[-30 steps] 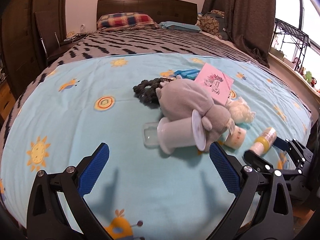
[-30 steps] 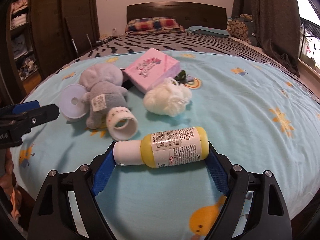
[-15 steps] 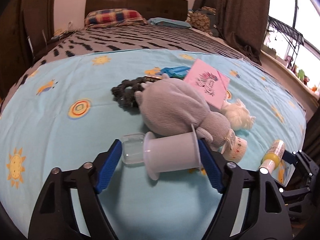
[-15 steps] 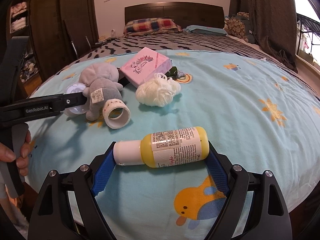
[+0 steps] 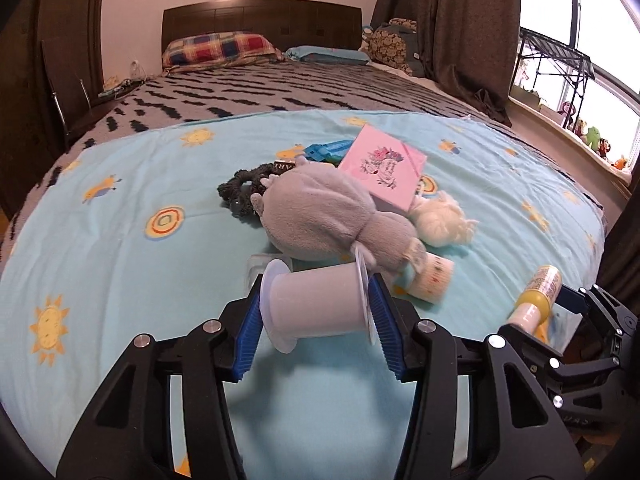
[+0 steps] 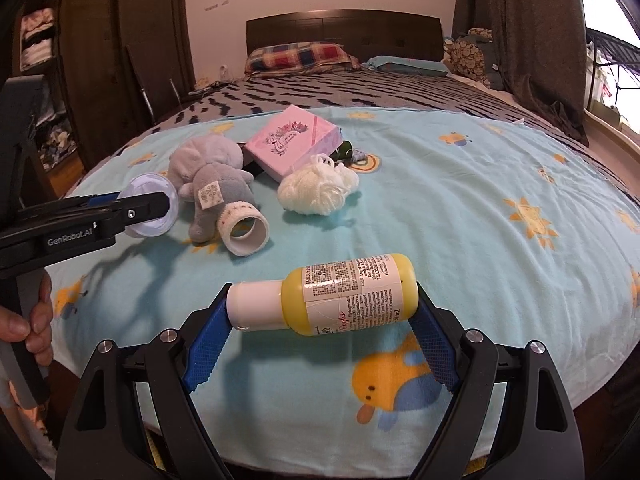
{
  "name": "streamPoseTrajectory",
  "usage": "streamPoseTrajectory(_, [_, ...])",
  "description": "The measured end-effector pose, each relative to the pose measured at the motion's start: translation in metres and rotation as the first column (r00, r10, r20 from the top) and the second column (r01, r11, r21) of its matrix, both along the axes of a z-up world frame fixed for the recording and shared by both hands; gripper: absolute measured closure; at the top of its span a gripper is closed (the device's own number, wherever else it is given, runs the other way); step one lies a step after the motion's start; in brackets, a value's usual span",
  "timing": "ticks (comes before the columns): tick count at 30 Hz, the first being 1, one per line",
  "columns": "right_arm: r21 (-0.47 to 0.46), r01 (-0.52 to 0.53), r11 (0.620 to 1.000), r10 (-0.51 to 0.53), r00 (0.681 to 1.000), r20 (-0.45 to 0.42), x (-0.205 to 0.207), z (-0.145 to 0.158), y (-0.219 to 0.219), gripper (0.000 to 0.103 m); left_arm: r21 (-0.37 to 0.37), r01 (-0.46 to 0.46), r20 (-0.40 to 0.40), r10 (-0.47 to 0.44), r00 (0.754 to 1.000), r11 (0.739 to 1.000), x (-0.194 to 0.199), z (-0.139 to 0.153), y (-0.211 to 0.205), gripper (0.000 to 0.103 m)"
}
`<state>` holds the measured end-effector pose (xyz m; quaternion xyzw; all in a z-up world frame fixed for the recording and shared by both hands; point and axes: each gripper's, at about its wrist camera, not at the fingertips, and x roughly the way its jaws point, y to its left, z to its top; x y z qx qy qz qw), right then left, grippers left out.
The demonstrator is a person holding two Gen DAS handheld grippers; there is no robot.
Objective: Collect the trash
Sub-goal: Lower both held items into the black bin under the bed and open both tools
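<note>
Since a second ago the left gripper (image 5: 316, 322) went from wide open over the bedspread to pinching the white plastic spool (image 5: 316, 306) end to end, blue fingers (image 5: 249, 330) pressed on both flanges. It looks lifted a bit off the bed (image 5: 120, 280), though I can't be sure it's fully clear. The right gripper (image 6: 322, 330) hasn't changed its hold: it has the yellow bottle (image 6: 340, 294) clamped lengthwise, cap on one finger and base on the other, up above the bedspread near the foot of the bed.

Progress-wise I'd call it partway. Two bits of trash are in hand, but no bin or bag shows in either view, so nothing is dropped off yet. Left on the bed: a tape roll (image 6: 245, 230), a white yarn ball (image 6: 318, 190), a pink box (image 6: 292, 142), a dark hair tie (image 5: 240, 190), and a grey plush toy (image 5: 320, 216) that's probably not trash.

Writing: the left gripper's side reads "GenRobot.AI" in the right wrist view. The bottle label is fine print, too small to read. The pink box has a floral design with script I can't make out.
</note>
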<state>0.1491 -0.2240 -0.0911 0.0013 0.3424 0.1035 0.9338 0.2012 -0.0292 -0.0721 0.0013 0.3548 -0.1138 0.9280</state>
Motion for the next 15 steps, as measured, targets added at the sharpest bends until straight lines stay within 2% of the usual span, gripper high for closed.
streamPoseTrajectory(8, [-0.005,0.003,1.000,-0.003,0.999,0.038,-0.043,0.021,0.000,0.019,-0.002,0.028,0.031,-0.028,0.999,1.000,-0.063,0.016,-0.002,0.055])
streamPoseTrajectory(15, [-0.016,0.016,1.000,-0.015,1.000,0.027,-0.082,0.020,-0.006,0.019,-0.023,0.047,0.007,-0.047,0.999,0.999,-0.115,0.008,-0.004,0.055])
